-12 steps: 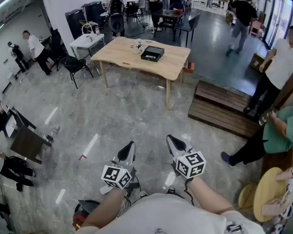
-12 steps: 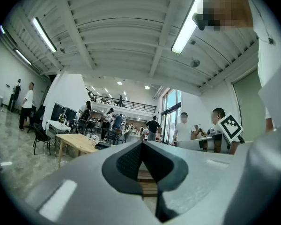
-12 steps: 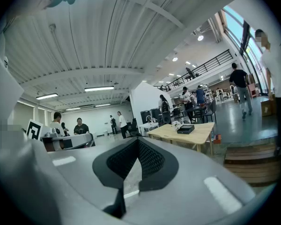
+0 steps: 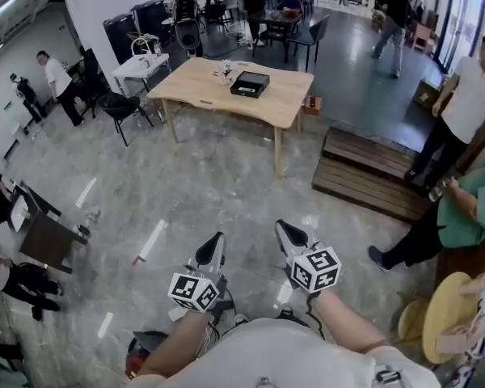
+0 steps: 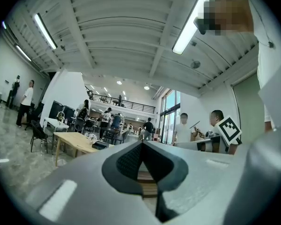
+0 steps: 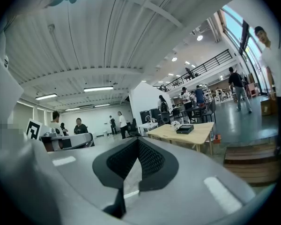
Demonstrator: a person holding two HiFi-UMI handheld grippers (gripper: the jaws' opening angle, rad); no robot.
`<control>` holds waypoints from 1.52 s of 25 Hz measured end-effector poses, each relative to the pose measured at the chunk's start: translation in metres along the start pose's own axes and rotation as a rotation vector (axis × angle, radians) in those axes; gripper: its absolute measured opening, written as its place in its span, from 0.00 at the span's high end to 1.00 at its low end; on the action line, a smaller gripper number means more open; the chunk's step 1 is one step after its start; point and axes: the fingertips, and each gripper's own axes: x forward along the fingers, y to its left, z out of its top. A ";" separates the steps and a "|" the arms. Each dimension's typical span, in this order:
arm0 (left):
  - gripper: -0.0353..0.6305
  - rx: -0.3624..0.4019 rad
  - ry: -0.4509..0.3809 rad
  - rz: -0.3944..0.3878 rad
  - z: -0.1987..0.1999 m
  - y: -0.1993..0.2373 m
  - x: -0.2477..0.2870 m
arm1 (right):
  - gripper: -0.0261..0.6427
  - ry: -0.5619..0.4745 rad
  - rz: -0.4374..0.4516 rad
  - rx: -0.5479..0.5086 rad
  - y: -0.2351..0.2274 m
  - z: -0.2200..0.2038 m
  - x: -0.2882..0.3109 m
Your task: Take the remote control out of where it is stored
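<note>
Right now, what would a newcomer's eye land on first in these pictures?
Low in the head view, the left gripper and the right gripper are held side by side, both shut and empty. Ahead across the grey floor stands a wooden table with a black box on it.

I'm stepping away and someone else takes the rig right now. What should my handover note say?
Left claw: shut, empty, held level in front of the body.
Right claw: shut, empty, beside it.
Remote control: not in view. A black box lies on the wooden table across the floor; its contents cannot be seen.
Done: nothing yet.
Left: walk to the table, probably check the box, find the remote and take it out.
</note>
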 end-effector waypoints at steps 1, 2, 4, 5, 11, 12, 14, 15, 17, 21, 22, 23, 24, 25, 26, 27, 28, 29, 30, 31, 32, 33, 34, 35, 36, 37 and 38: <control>0.95 -0.001 0.001 0.000 -0.001 0.000 0.002 | 0.92 -0.002 -0.001 -0.002 -0.002 0.000 0.000; 0.95 -0.003 0.000 -0.002 -0.002 -0.001 0.003 | 0.92 -0.004 -0.002 -0.004 -0.004 0.000 0.000; 0.95 -0.012 -0.002 -0.009 -0.003 -0.003 0.007 | 0.92 -0.009 -0.002 -0.003 -0.007 0.001 0.000; 0.95 -0.019 -0.004 -0.012 -0.004 -0.004 0.008 | 0.92 -0.011 -0.001 0.000 -0.009 0.001 0.000; 0.95 -0.022 -0.005 0.001 -0.007 -0.009 0.019 | 0.92 -0.011 0.019 -0.006 -0.022 0.004 0.002; 0.95 -0.024 -0.005 0.006 -0.007 -0.009 0.021 | 0.92 -0.012 0.023 -0.008 -0.024 0.006 0.002; 0.95 -0.031 -0.006 0.018 -0.008 -0.009 0.026 | 0.92 -0.011 0.032 -0.008 -0.030 0.009 0.004; 0.95 -0.033 -0.006 0.026 -0.008 -0.009 0.028 | 0.92 -0.010 0.038 -0.008 -0.032 0.010 0.004; 0.95 -0.032 -0.008 0.042 -0.009 -0.010 0.032 | 0.92 -0.008 0.048 -0.010 -0.038 0.011 0.005; 0.95 -0.006 -0.012 0.068 -0.012 -0.015 0.046 | 0.92 -0.001 0.067 -0.016 -0.055 0.012 0.005; 0.95 0.003 -0.013 0.073 -0.013 -0.017 0.049 | 0.92 0.002 0.071 -0.019 -0.059 0.012 0.004; 0.95 0.009 -0.016 0.078 -0.013 -0.019 0.053 | 0.92 0.003 0.072 -0.022 -0.064 0.012 0.003; 0.95 0.011 -0.020 0.082 -0.013 -0.021 0.057 | 0.92 0.002 0.070 -0.025 -0.069 0.013 0.001; 0.95 0.010 -0.025 0.085 -0.012 -0.023 0.060 | 0.92 0.001 0.068 -0.027 -0.075 0.014 -0.001; 0.95 0.008 -0.028 0.088 -0.012 -0.025 0.064 | 0.92 0.001 0.066 -0.027 -0.080 0.016 -0.001; 0.95 0.004 -0.029 0.092 -0.012 -0.026 0.066 | 0.92 0.001 0.066 -0.025 -0.085 0.017 -0.001; 0.95 0.000 -0.029 0.096 -0.013 -0.027 0.069 | 0.92 0.003 0.068 -0.022 -0.089 0.017 -0.001; 0.95 -0.003 -0.027 0.097 -0.013 -0.028 0.071 | 0.92 0.006 0.069 -0.018 -0.092 0.017 0.000; 0.95 -0.004 -0.026 0.098 -0.013 -0.028 0.074 | 0.92 0.008 0.069 -0.015 -0.094 0.016 0.002; 0.95 -0.003 -0.025 0.099 -0.013 -0.026 0.076 | 0.92 0.011 0.070 -0.013 -0.096 0.015 0.005; 0.95 -0.003 -0.026 0.100 -0.013 -0.024 0.079 | 0.92 0.012 0.070 -0.011 -0.098 0.014 0.008; 0.95 -0.003 -0.028 0.101 -0.013 -0.021 0.082 | 0.92 0.014 0.069 -0.009 -0.100 0.014 0.012; 0.95 -0.004 -0.029 0.101 -0.014 -0.018 0.086 | 0.92 0.015 0.068 -0.008 -0.103 0.013 0.017; 0.95 -0.007 -0.030 0.100 -0.015 -0.014 0.090 | 0.92 0.017 0.067 -0.008 -0.105 0.012 0.021; 0.95 -0.011 -0.030 0.098 -0.017 -0.010 0.095 | 0.92 0.018 0.065 -0.007 -0.108 0.011 0.026; 0.95 -0.014 -0.028 0.095 -0.020 -0.005 0.101 | 0.92 0.020 0.065 -0.007 -0.110 0.010 0.031; 0.95 -0.018 -0.026 0.092 -0.022 0.001 0.107 | 0.92 0.022 0.064 -0.007 -0.112 0.008 0.037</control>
